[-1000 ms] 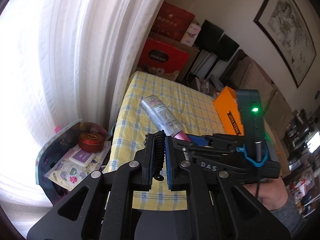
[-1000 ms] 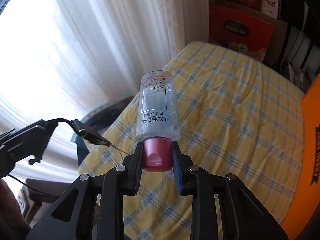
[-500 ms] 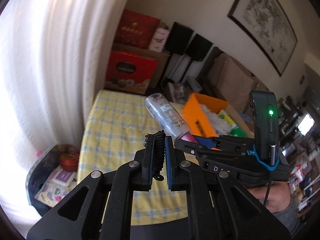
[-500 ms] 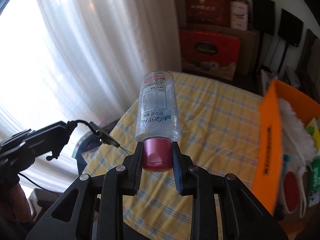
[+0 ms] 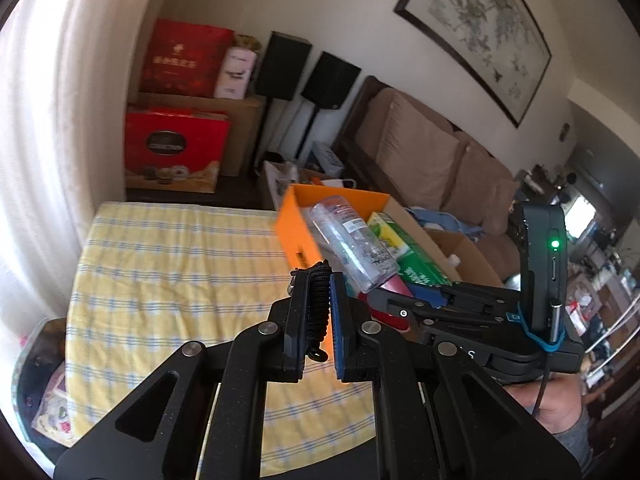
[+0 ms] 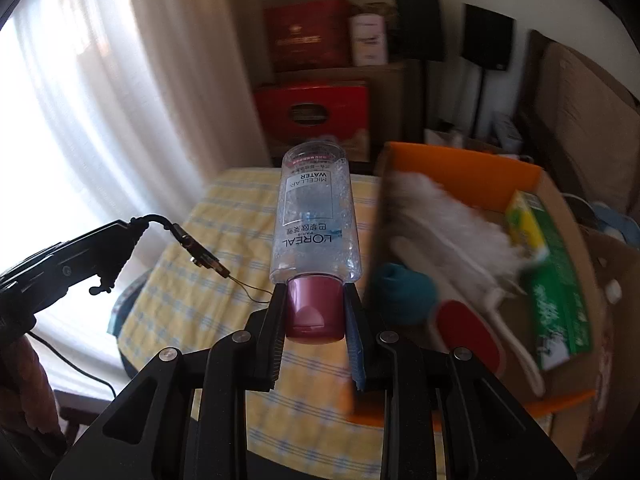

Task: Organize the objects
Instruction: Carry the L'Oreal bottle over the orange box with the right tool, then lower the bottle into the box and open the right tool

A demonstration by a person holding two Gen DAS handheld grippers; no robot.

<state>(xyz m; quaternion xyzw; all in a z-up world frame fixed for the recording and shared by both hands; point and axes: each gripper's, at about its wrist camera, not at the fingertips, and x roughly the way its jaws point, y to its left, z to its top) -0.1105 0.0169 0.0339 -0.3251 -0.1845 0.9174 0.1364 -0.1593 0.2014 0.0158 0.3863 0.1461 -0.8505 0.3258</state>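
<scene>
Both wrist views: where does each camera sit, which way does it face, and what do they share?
Left wrist: rides the left gripper, shut on a black cord; faces the yellow checked table; right gripper and hand show.
Right wrist: rides the right gripper, shut on the micellar water bottle by its pink cap; faces the orange box; left gripper shows.
Shared: bottle, table, box.

White curtains (image 5: 44,128) glow with daylight at my left. Before me, a brown sofa (image 5: 432,160) stands under a framed picture (image 5: 480,28) on the pale wall; two black speakers (image 5: 308,76) stand beside.
</scene>
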